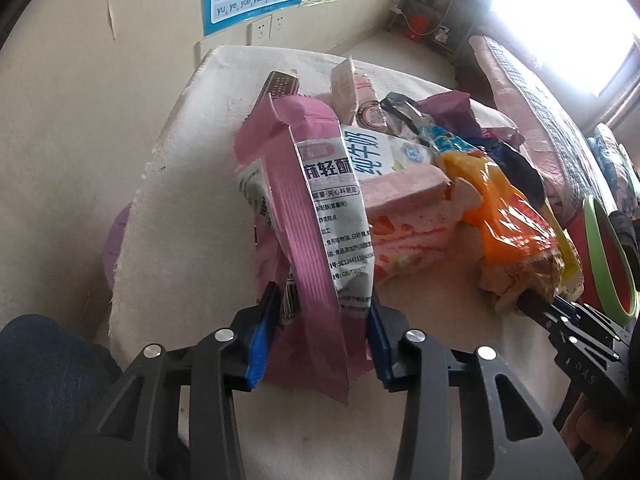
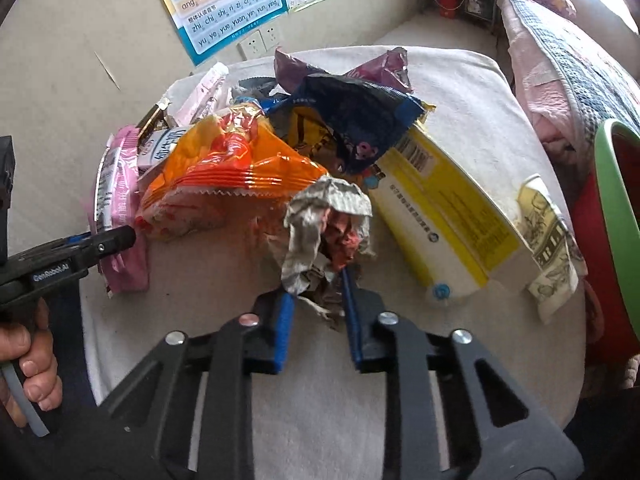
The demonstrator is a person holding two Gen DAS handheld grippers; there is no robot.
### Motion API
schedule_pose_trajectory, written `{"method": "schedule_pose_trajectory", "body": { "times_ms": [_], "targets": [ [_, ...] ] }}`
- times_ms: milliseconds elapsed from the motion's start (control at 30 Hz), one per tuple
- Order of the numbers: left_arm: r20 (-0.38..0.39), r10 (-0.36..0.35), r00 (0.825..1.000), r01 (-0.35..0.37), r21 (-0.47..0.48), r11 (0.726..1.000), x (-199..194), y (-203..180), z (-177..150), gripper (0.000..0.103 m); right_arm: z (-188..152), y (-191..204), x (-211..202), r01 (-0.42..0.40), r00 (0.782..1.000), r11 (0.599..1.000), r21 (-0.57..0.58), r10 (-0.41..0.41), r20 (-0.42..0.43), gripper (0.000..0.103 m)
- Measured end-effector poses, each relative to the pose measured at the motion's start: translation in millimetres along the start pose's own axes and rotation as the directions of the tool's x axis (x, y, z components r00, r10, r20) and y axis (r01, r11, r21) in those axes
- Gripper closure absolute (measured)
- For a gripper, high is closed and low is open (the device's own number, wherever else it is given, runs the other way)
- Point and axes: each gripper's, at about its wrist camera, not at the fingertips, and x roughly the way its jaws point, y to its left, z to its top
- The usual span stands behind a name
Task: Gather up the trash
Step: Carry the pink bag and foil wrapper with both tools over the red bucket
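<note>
Between the blue pads of my left gripper (image 1: pixel 320 336) stands a pink snack wrapper (image 1: pixel 316 216), upright, its lower part pinched from both sides; the jaws sit at a middling width, closed onto it. The wrapper's torn top rises above the rest of the heap.

My right gripper (image 2: pixel 316 320) has its jaws narrow, and a crumpled grey paper wad (image 2: pixel 324 232) with red showing inside sits between the pads, its lower folds squeezed by them. The wad rests at the near edge of the pile.

Just behind the wad lies an orange wrapper (image 2: pixel 228 176), shiny and creased, and behind that a dark blue wrapper (image 2: pixel 360 124) lies partly over a yellow and white carton (image 2: pixel 444 216) that lies flat to the right of my jaws. A pink strawberry-printed pack (image 1: pixel 408 232) lies to the right of the pink wrapper, beside a white pack with blue lettering (image 1: pixel 384 152).

All of it lies on a pale cloth-covered table (image 2: pixel 480 92). At the far right, off the table's edge, stands a green-rimmed red bin (image 2: pixel 612 200). A blue chart (image 2: pixel 224 4) hangs on the wall beyond, above two white sockets (image 2: pixel 260 42).
</note>
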Motion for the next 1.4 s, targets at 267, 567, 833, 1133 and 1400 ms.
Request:
{"method": "schedule_pose_trajectory", "body": {
  "times_ms": [267, 567, 833, 1133, 1400],
  "targets": [
    [0.045, -0.010, 0.999, 0.010, 0.016, 1.000, -31.7, -1.4, -12.5, 0.066, -3.2, 8.6, -31.6, -0.024, 0.999, 1.000, -0.012, 0.024, 0.037, 0.084],
    [0.090, -0.039, 0.995, 0.038, 0.013, 0.999, -58.1, 2.0, -22.8, 0.066, -22.0, 5.9, -64.2, -0.021, 0.998, 1.000, -0.005, 0.021, 0.052, 0.084],
    [0.104, -0.070, 0.992, 0.064, 0.065, 0.996, -66.4, -12.1, -29.2, 0.066, -23.1, 4.2, -85.3, -0.015, 0.994, 1.000, 0.006, 0.014, 0.105, 0.084],
    [0.104, -0.100, 0.990, 0.091, 0.085, 0.992, -71.3, -19.9, -31.1, 0.066, -22.3, 4.2, -97.2, -0.024, 0.990, 1.000, 0.012, 0.022, 0.139, 0.084],
    [0.104, -0.106, 0.989, 0.094, 0.115, 0.989, -72.1, -35.1, -29.5, 0.066, -21.1, -11.3, -113.1, -0.017, 0.985, 0.999, 0.043, 0.009, 0.174, 0.084]
  ]
}}
